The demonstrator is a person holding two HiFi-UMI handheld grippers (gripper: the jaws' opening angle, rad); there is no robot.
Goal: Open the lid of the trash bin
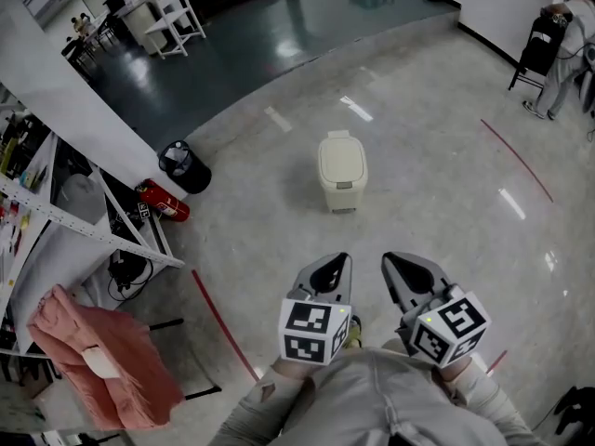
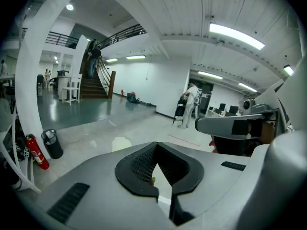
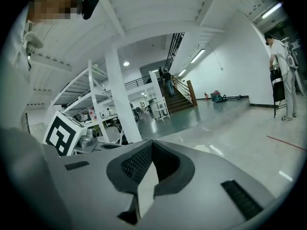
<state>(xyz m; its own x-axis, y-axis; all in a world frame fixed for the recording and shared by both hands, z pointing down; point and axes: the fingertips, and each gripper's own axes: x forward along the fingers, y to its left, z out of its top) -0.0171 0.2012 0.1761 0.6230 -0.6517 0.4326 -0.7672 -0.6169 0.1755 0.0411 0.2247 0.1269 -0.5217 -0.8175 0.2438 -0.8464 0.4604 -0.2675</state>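
Trash bin (image 1: 342, 170) — cream, boxy, lid down; left gripper (image 1: 340, 260) and right gripper (image 1: 390, 260) both closed, empty.

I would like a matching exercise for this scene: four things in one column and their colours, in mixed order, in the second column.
Things:
1. trash bin
2. fire extinguisher
3. round basket
4. draped cloth

Colours:
a. red
b. pink
c. cream
d. black

Pairs: 1-c, 2-a, 3-d, 4-b.
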